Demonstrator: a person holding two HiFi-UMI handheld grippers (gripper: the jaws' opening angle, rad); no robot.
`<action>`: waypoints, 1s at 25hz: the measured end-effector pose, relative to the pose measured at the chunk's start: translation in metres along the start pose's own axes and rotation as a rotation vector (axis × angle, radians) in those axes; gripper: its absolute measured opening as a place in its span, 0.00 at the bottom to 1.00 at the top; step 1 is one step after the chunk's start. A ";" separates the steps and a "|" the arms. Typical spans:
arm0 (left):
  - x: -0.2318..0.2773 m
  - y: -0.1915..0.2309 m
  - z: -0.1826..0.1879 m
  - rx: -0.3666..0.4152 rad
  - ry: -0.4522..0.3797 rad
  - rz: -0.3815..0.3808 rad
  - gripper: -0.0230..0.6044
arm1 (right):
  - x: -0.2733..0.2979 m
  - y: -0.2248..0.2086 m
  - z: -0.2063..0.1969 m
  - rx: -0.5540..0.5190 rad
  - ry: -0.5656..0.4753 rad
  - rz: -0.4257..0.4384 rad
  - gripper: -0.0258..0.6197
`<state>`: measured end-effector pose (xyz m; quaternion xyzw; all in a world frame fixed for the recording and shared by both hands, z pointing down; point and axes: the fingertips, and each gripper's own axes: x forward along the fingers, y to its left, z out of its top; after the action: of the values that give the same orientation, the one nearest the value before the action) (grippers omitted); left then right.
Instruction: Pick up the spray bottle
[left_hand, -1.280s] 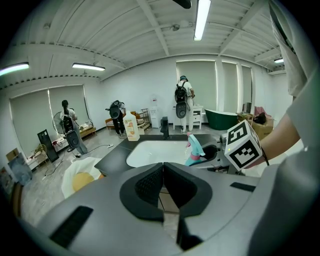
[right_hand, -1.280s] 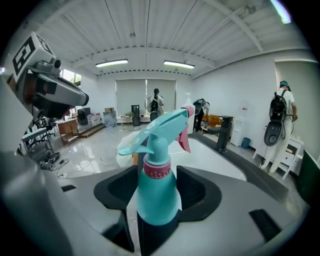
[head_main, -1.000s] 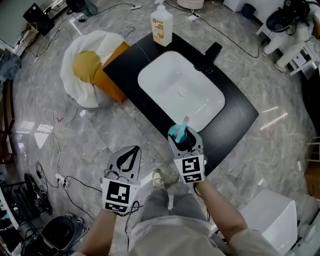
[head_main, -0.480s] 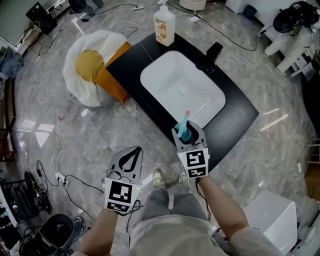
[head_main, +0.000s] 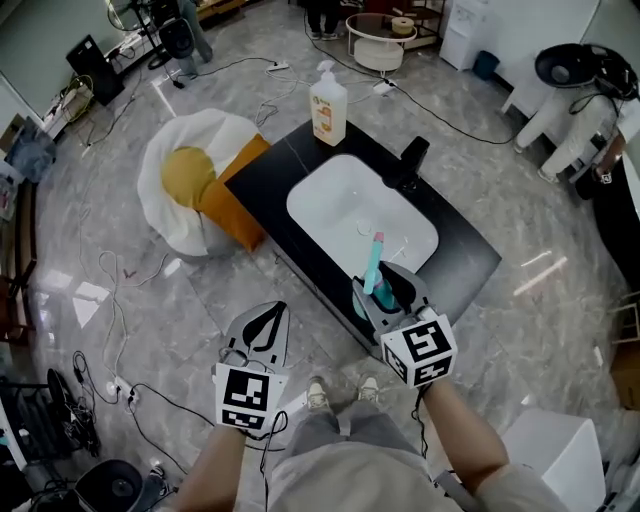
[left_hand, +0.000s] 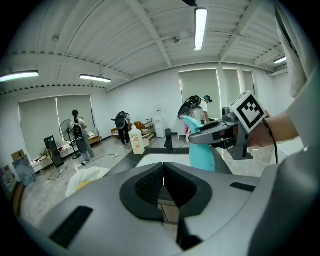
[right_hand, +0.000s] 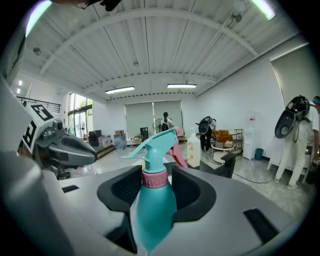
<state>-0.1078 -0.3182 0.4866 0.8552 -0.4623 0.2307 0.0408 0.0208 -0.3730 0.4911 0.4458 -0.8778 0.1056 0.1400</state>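
The teal spray bottle (head_main: 374, 272) with a pink trigger stands upright between the jaws of my right gripper (head_main: 380, 286), above the near edge of the black counter (head_main: 262, 172). In the right gripper view the bottle (right_hand: 155, 202) fills the gap of the right gripper (right_hand: 156, 186); the jaws are closing and both pads press its sides. My left gripper (head_main: 266, 316) hangs over the floor to the left with nothing in it. Its pads (left_hand: 150, 182) meet in the left gripper view, where the bottle (left_hand: 201, 154) shows off to the right.
A white sink basin (head_main: 330, 205) is set in the counter, with a black faucet (head_main: 410, 160) behind it and a white soap bottle (head_main: 328, 103) at the far corner. A white and yellow cushion pile (head_main: 185, 180) lies left. Cables run over the marble floor.
My right gripper has lifted upward with the spray bottle and its jaws have narrowed on it. The left gripper has risen a little too, still shut.
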 end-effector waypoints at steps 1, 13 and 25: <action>-0.003 0.002 0.008 0.007 -0.017 0.004 0.07 | -0.007 0.002 0.015 -0.003 -0.021 0.005 0.36; -0.062 0.019 0.130 0.182 -0.251 0.073 0.07 | -0.096 0.055 0.177 -0.182 -0.265 0.082 0.35; -0.140 -0.002 0.192 0.197 -0.413 0.119 0.07 | -0.182 0.095 0.236 -0.243 -0.405 0.141 0.34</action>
<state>-0.1028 -0.2634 0.2557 0.8555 -0.4855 0.0969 -0.1517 0.0106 -0.2536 0.2022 0.3754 -0.9231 -0.0828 0.0058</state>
